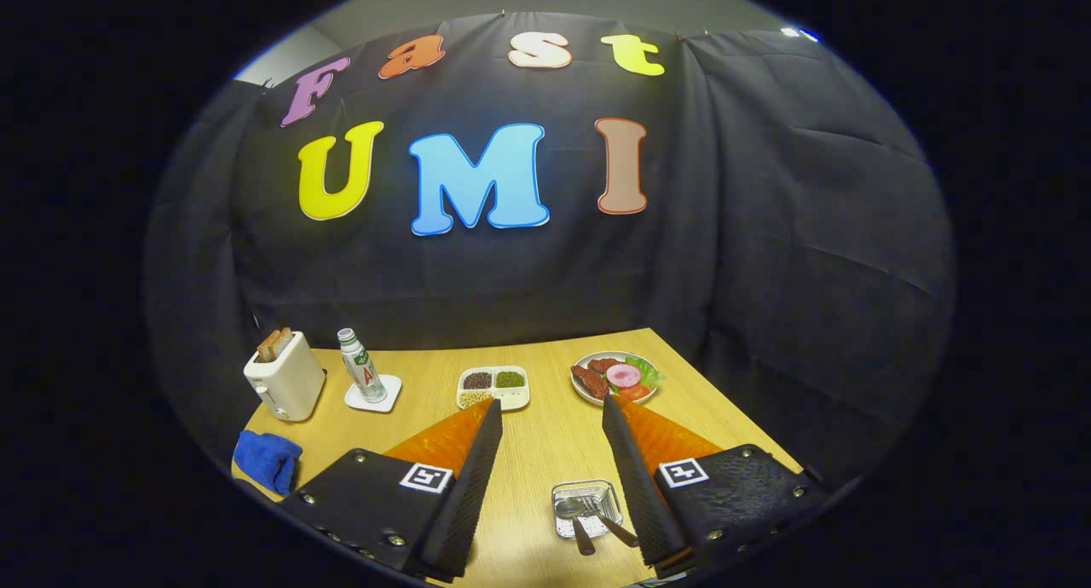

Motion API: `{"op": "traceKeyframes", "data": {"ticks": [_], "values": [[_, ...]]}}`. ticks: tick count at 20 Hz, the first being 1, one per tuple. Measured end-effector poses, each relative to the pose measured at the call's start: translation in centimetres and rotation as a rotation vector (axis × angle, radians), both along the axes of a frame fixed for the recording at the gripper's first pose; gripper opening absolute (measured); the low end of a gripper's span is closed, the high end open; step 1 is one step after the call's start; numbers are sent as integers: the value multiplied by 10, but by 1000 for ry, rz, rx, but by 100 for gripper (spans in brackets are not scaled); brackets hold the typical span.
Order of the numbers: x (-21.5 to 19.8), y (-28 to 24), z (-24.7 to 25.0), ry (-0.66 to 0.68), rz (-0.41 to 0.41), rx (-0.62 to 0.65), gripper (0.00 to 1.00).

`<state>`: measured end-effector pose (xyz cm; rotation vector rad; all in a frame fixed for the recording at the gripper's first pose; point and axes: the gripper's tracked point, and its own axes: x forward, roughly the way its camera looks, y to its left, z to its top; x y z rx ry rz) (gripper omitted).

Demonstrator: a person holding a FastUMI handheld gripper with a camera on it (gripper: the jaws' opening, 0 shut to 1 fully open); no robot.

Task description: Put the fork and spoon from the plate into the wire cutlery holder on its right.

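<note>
Fingers (551,417) spread wide, gripping nothing, held high above the tabletop (545,452) and tilted forward-down.

Fork (615,528) and spoon (573,520) sit with heads in a small wire-edged tray (586,492) between the fingers, close to the right one, handles sticking out toward 6 o'clock. Can't tell whether that's the holder.

Risks, my read:
- Handles lie close together: a pinch could snag both or flick one off.
- Tray is light, may drag along.
- Food plate (615,377) at 12 o'clock of the tray, clear for now.

toaster (285,385) with toast, water bottle (361,366), blue cloth (267,459), divided dish (493,387)
</note>
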<state>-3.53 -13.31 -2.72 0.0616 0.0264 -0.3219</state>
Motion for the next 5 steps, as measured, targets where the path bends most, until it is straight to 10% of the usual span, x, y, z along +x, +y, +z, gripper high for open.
{"op": "traceKeyframes", "data": {"ticks": [5], "values": [[-7, -1, 12, -44, -31, -28, 73]]}}
